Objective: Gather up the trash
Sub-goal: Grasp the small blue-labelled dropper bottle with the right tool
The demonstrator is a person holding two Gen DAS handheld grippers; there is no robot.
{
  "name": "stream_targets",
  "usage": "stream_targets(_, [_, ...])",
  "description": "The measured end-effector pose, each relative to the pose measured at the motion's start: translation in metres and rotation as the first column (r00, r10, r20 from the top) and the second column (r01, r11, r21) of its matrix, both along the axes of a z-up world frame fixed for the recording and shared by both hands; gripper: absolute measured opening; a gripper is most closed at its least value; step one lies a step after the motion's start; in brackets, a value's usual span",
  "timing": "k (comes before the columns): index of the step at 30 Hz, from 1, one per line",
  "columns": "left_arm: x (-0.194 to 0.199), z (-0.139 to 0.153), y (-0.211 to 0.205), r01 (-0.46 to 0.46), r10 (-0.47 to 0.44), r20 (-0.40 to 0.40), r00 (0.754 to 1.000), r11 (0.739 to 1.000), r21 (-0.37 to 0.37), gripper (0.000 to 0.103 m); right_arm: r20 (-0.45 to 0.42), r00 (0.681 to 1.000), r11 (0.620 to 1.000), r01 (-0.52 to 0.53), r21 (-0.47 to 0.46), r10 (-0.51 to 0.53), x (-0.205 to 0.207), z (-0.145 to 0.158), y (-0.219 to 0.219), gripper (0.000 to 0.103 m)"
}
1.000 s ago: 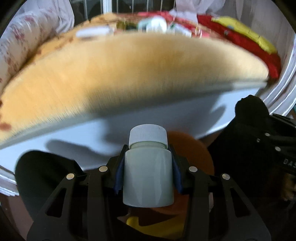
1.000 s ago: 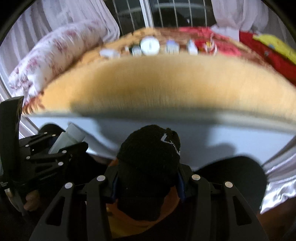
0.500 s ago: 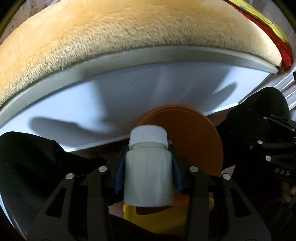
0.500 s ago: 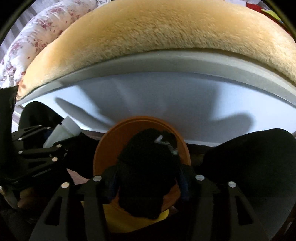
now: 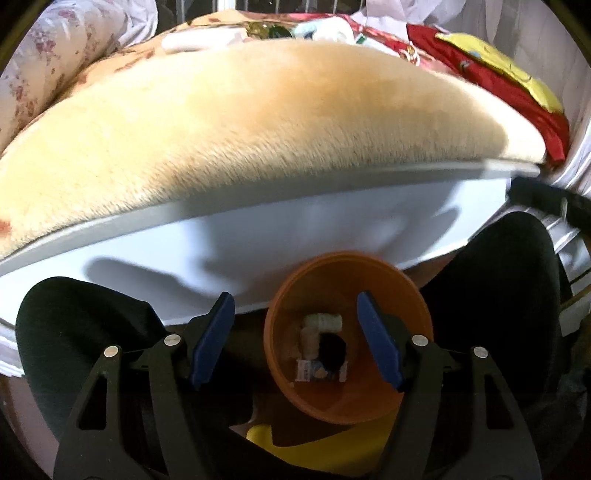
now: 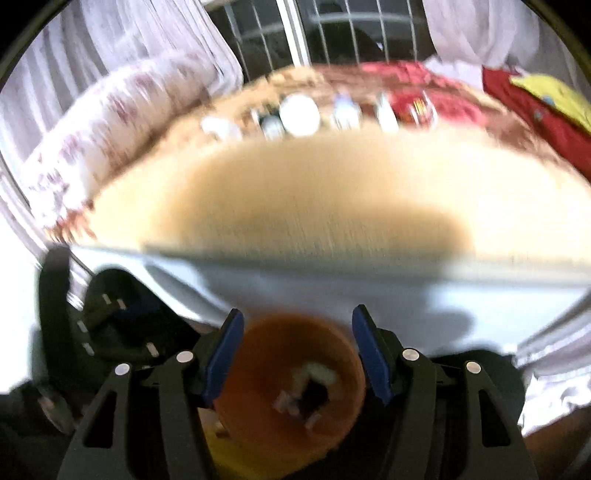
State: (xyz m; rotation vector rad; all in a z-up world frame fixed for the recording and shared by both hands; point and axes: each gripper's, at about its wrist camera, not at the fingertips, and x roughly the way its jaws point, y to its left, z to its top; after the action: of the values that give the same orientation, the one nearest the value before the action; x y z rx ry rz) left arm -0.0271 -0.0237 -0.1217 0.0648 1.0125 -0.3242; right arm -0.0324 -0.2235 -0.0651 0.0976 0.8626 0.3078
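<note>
Trash: white bottle, black lump inside orange bin; both grippers' jaws just opened, empty.

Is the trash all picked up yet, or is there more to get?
Some is done: a white bottle and a black lump lie in the orange bin. Nothing is in hand; the left hand-held gripper and right hand-held gripper have just opened, empty. Small items on the bed remain.
</note>
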Motion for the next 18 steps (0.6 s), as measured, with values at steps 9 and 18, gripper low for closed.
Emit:
stream_targets(9, [0.0, -0.005, 0.008, -0.015, 0.015, 0.016, 1.0, 1.0, -0.014, 0.071, 0.041, 0.997, 0.997, -0.07, 0.026, 0.069, 0.115, 0.047, 0.031, 0.054])
stream_targets(18, [0.0, -0.005, 0.005, -0.005, 0.005, 0.038, 0.999, 1.0, -0.009, 0.071, -0.181, 0.981, 0.996, -0.062, 0.063, 0.072, 0.207, 0.016, 0.049, 0.039])
